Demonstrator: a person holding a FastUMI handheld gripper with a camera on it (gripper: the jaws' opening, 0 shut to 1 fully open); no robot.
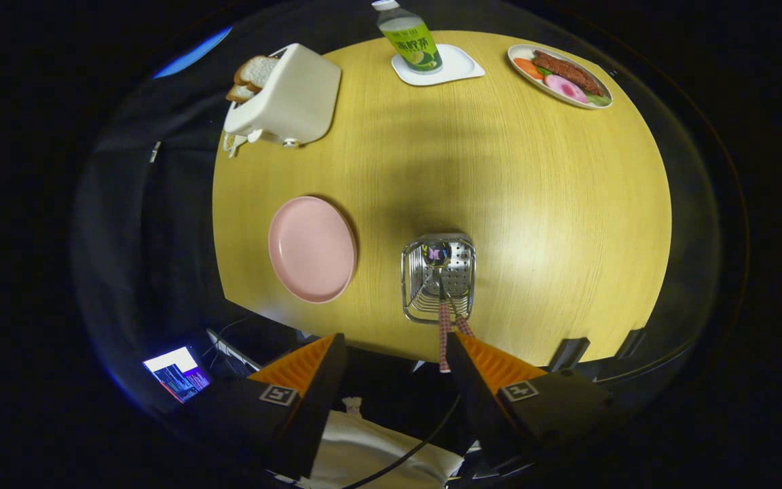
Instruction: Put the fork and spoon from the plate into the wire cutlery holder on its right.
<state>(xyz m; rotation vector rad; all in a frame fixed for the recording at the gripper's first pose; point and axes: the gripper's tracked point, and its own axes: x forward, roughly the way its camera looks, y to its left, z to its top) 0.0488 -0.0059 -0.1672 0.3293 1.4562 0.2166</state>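
Observation:
I look straight down on a yellow wooden table (533, 204). The pink plate (311, 248) lies bare ahead of my left finger. To its right stands the wire cutlery holder (438, 278), just beyond my fingers. Two pieces of cutlery with patterned handles (444, 333) stand in it, handles sticking up toward me beside my right finger; which is the fork and which the spoon I cannot tell. My gripper (396, 353) hangs above the holder, open, with nothing between its fingers.
A white toaster (289, 98) with bread slices sits at the far left. A green drink bottle (410, 37) stands on a white coaster at the back. A plate of food (559, 75) lies at the far right. A lit screen (177, 372) glows below the table's near edge.

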